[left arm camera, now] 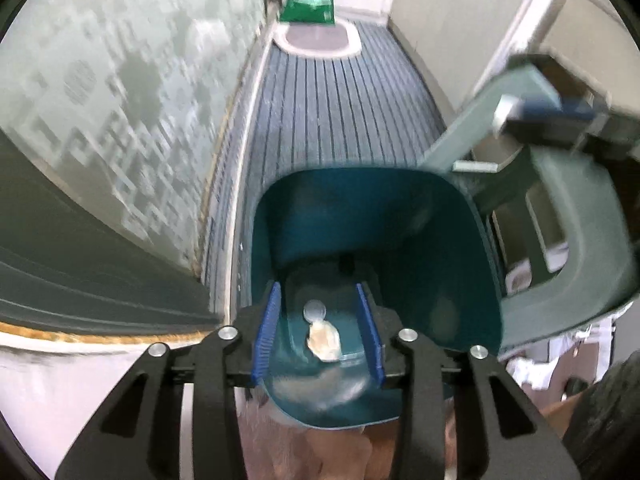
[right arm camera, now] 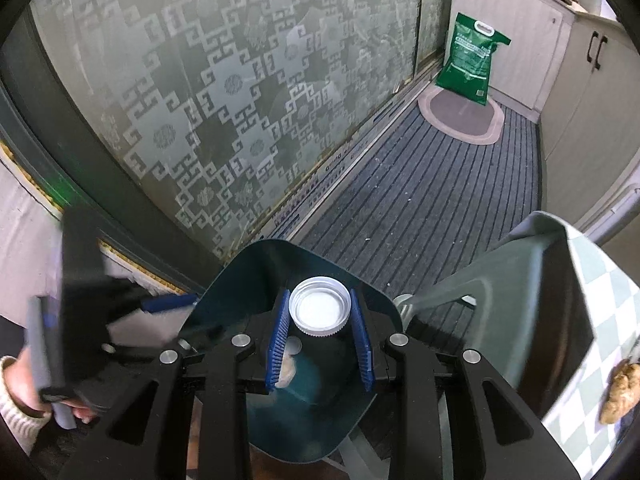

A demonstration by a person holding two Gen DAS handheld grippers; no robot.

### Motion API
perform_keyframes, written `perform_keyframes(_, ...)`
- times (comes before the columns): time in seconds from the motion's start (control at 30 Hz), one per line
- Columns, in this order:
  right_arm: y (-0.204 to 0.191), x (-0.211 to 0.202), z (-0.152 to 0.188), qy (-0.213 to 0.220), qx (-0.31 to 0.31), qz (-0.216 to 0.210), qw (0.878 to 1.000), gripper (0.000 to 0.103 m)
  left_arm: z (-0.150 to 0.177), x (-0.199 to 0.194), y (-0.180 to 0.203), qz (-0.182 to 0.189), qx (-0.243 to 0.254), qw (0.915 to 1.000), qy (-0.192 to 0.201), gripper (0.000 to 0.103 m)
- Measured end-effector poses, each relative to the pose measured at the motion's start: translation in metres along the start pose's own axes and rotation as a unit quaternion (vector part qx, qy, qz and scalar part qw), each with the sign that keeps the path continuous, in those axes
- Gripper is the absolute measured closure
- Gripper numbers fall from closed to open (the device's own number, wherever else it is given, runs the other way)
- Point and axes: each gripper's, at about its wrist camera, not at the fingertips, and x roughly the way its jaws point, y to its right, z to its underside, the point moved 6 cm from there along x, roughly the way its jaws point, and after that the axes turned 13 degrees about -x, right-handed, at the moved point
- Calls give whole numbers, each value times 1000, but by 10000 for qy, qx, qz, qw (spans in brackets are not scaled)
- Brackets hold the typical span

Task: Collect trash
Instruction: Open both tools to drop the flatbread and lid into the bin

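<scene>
A teal trash bin [left arm camera: 400,216] stands on the floor, seen from above in both views [right arm camera: 256,268]. At its bottom lie a small clear round cap [left arm camera: 315,311] and a pale crumpled scrap [left arm camera: 325,340]. My left gripper [left arm camera: 320,336] is open and empty over the bin's mouth. My right gripper [right arm camera: 320,334] is shut on a white bottle cap [right arm camera: 319,311], held above the bin opening. The left gripper also shows, blurred, in the right wrist view [right arm camera: 168,304]. The right gripper's body appears blurred at the right of the left wrist view [left arm camera: 560,116].
A grey-green chair [left arm camera: 560,216] stands right of the bin, also in the right wrist view [right arm camera: 500,300]. A patterned glass door [right arm camera: 240,100] runs along the left. A striped grey mat [right arm camera: 420,200], an oval rug [right arm camera: 460,120] and a green bag [right arm camera: 468,64] lie beyond. A checked cloth [right arm camera: 592,320] holds a brown lump [right arm camera: 620,392].
</scene>
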Motion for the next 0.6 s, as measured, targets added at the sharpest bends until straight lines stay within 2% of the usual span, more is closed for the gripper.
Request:
perform_keyframes(0.23, -14, 28, 8, -342, -142, -11, 9993, 73, -25, -50, 6, 232, -270, 9950, 932, 73)
perform_keyframes(0.43, -25, 56, 25, -716, -259, -50, 9971, 73, -37, -86, 9, 601, -572, 9866, 1404, 74)
perform_keyframes(0.6, -35, 82, 44, -1117, -440, -69, 9927, 73, -45, -107, 17, 585, -522, 9808, 1786, 76)
